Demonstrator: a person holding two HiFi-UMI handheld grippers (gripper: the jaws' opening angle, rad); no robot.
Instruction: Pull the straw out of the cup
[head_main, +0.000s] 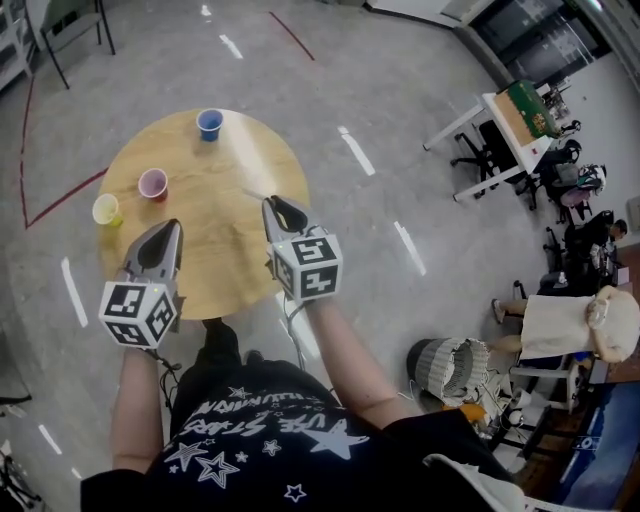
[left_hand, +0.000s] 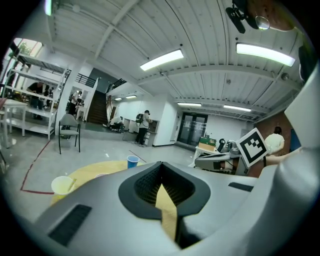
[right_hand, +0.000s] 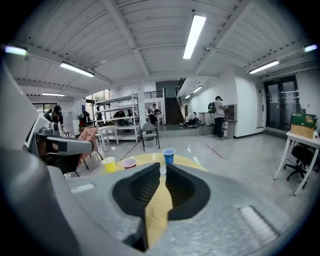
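Observation:
A round wooden table (head_main: 235, 170) carries three paper cups: blue (head_main: 209, 124) at the far side, pink (head_main: 152, 184) and yellow (head_main: 106, 209) at the left. A thin straw seems to lean in the yellow cup (left_hand: 62, 185), but it is too small to be sure. My left gripper (head_main: 171, 226) hovers over the table's near left edge, jaws shut and empty, a short way right of the yellow cup. Over the table's right side my right gripper (head_main: 271, 204) is also shut on nothing. The blue cup (right_hand: 168, 155) stands straight ahead of it, with the pink (right_hand: 129, 163) and yellow (right_hand: 109, 164) cups to its left.
Grey floor with red tape lines (head_main: 60, 195) surrounds the table. A desk with office chairs (head_main: 500, 130) stands at the right, and a mesh basket (head_main: 450, 367) at the near right. A dark chair (left_hand: 69, 131) and shelving (left_hand: 30, 100) stand far off.

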